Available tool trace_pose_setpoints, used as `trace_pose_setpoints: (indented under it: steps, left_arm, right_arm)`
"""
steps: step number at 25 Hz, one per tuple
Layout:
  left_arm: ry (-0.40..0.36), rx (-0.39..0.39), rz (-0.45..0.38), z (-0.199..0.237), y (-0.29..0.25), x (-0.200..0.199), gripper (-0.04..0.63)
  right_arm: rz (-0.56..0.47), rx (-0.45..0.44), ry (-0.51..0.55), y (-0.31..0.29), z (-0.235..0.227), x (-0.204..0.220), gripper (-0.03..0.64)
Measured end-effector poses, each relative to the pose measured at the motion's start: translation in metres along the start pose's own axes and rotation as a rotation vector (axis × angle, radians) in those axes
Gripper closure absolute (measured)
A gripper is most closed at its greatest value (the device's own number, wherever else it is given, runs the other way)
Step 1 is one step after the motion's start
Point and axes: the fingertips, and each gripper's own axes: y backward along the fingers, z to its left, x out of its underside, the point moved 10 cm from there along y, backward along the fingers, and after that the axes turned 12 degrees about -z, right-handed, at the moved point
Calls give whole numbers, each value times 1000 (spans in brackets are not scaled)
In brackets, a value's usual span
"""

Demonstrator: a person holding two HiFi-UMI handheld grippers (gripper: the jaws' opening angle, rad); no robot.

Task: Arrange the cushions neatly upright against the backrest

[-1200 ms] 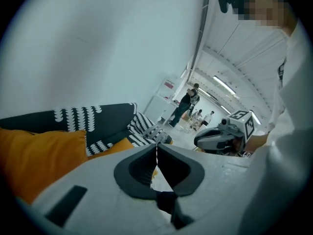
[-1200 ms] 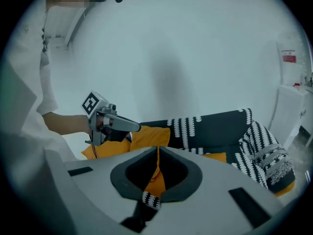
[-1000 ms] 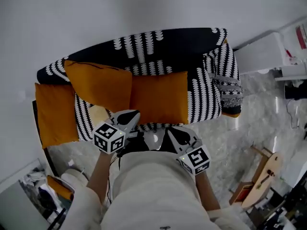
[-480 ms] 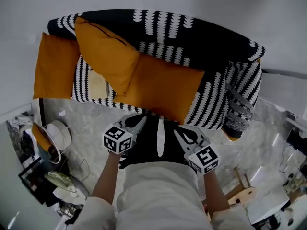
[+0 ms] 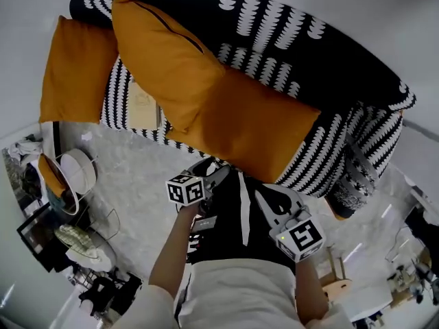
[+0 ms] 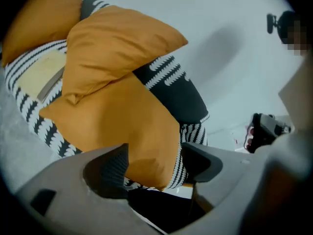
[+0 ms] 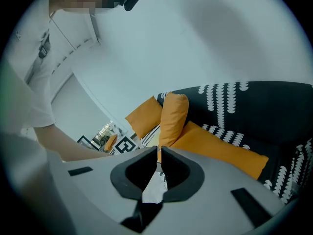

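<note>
- The sofa, black with white markings, stands against a pale wall on a grey marbled floor.
- Three orange cushions are on it, and none of them stands neatly upright along the backrest.
- The flat cushion lies on the seat, its long side along the front edge and one corner near the sofa's right arm.
- The tilted cushion leans back against the backrest at a slant. Its lower corner overlaps the left end of the flat cushion.
- The end cushion hangs over the sofa's left arm, apart from the other two.
- A pale flat thing lies on the seat between the end cushion and the tilted cushion, partly under the latter.
- The left gripper is in front of the sofa, over the person's dark trousers and just short of the seat edge. Its fingers have just been opening and now stand released, apart. They grip nothing: the flat cushion's near corner shows in the gap beyond them, untouched.
- The right gripper is beside it, a little farther from the sofa. Its fingers are clenched tip to tip, with nothing between them.
- In the right gripper view the tilted cushion appears edge-on, just above the closed tips.
</note>
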Motion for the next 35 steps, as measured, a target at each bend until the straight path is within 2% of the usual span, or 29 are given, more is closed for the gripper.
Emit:
trace_pose_setpoints:
  steps: [6,9,11,13,16,21,25,26,32,35]
  left_arm:
    - [267,-123,-121,46,-27,36,62]
    - [451,-138,-186,66,-39,56,20]
    - [538,-136,-221,77,-47,66,5]
    - [580,-131,-251,87,-57,72,5]
    - [604,-118,-284,101,-72,74,3]
    - [616,-41,-277,114,-91,73,5]
    - [621,7,-276,107,-105,77,9]
    - [620,4,-272,105,-106,77,21]
    - [612,-71,-240,98,-89,58,262]
    - [617,-108,-241,80,-84,52,356]
  right_arm:
    - [39,-14,-16,-21,-10,15,606]
    - [60,-8,-30,-29,-11,20,606]
    - [55,0,-35,-35,-12,22,606]
    - [47,12,-39,-39,-14,21,606]
    - [33,20,-39,-45,-19,20,606]
    - [19,51,-64,-50,-25,25,606]
    - [25,65,-78,-40,-30,30,606]
    - [22,70,-80,-38,-31,30,606]
    - [-2,106,-89,-47,-21,25,606]
    - [-17,128,-83,-42,-16,23,606]
